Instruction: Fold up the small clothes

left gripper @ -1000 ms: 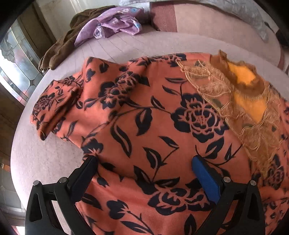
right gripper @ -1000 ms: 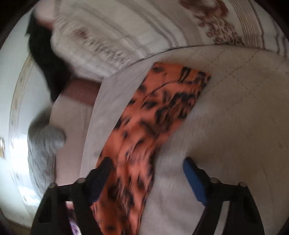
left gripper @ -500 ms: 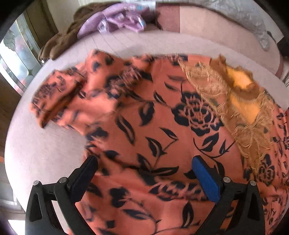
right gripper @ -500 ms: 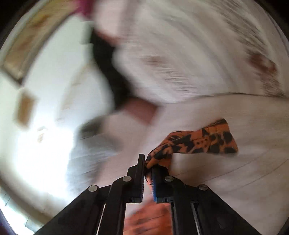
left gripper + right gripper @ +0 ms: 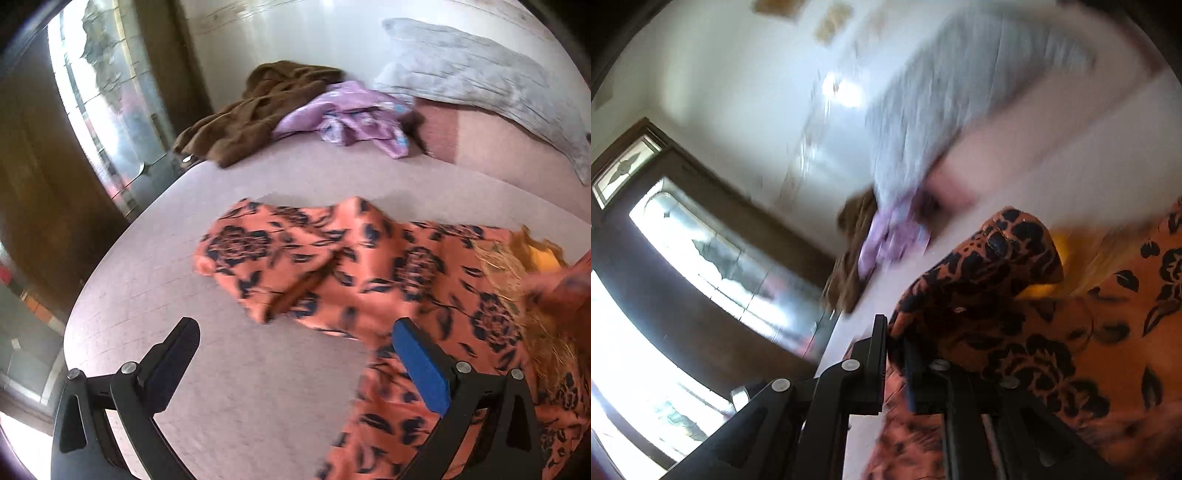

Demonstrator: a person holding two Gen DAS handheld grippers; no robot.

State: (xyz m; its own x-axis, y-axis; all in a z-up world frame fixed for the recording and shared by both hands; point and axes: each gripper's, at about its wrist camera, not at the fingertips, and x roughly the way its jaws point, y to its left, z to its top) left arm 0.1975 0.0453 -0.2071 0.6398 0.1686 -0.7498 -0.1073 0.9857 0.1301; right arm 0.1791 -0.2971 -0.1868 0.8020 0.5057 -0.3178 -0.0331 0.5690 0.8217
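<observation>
Since a second ago the left tool (image 5: 295, 354) has drawn back from above the garment's body toward its left sleeve side, now hovering half over bare bed. The right tool (image 5: 894, 363), then open over the other sleeve, has closed on it and lifted it; view now tilted up toward wall and window, heavily blurred.

Left tool: fingers spread wide, holding nothing. Black finger at 8 o'clock over the bed (image 5: 229, 387); blue-padded finger at 4 o'clock over orange cloth.

Right tool: fingers pinched nearly together on a fold of the orange floral garment (image 5: 388, 280). The gripped sleeve (image 5: 990, 273) stands up from the fingertips toward 1 o'clock, raised off the bed.

Garment: spread on the pale pink bed, filling 2 to 5 o'clock of the left view. Its left sleeve is folded across at centre frame. Lace trim and yellow lining (image 5: 543, 258) at the neckline, 3 o'clock edge; blurred there.

Far side of bed, 12 o'clock: brown garment (image 5: 258, 110), lilac garment (image 5: 351, 118) touching it, grey pillow (image 5: 480, 77) at 1 o'clock. Window (image 5: 107, 122) at 10 o'clock.
</observation>
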